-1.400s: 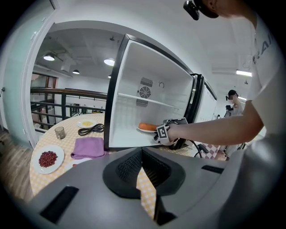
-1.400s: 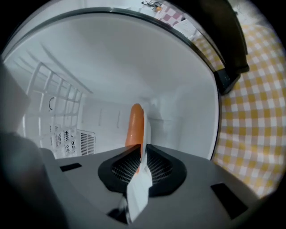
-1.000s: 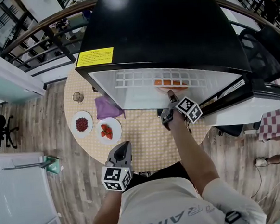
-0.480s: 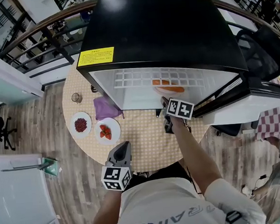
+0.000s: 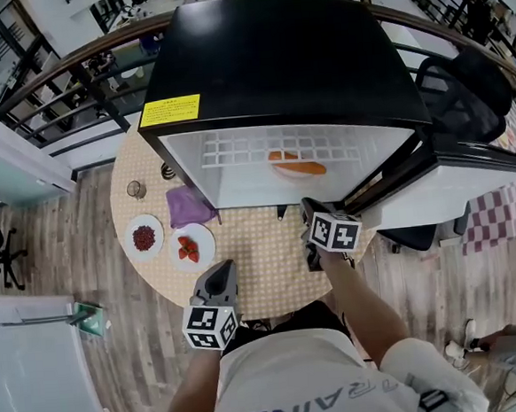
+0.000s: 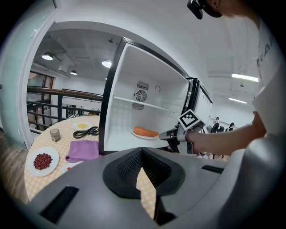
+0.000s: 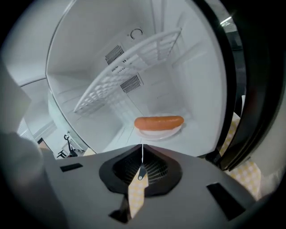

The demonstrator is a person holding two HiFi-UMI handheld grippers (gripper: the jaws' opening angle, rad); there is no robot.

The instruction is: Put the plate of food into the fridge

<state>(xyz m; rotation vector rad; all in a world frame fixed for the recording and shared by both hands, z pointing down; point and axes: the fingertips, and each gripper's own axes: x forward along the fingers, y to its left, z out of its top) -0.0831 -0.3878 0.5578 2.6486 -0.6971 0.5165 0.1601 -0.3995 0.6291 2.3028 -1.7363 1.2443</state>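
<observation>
The white plate with an orange sausage [image 5: 297, 167] lies on the floor of the open fridge [image 5: 282, 57], under the wire shelf [image 5: 262, 144]. In the right gripper view the plate [image 7: 158, 132] sits just beyond the jaws, free of them. My right gripper [image 5: 305, 206] hovers over the table in front of the fridge opening; its jaws are shut with nothing between them [image 7: 142, 150]. My left gripper [image 5: 223, 271] hangs near the table's front edge, shut and empty [image 6: 142, 154]. From the left gripper view the plate [image 6: 145, 132] and the right gripper [image 6: 172, 134] both show.
The fridge door [image 5: 450, 163] stands open to the right. On the round checked table [image 5: 253, 254] lie a purple cloth [image 5: 189, 203], a plate of red beans [image 5: 144, 238], a plate of red pieces [image 5: 188, 248] and a glass [image 5: 136, 189]. An office chair [image 5: 466, 86] stands behind the door.
My right gripper has drawn back out of the fridge toward me and its jaws have closed; the plate stays inside. The left gripper has hardly moved.
</observation>
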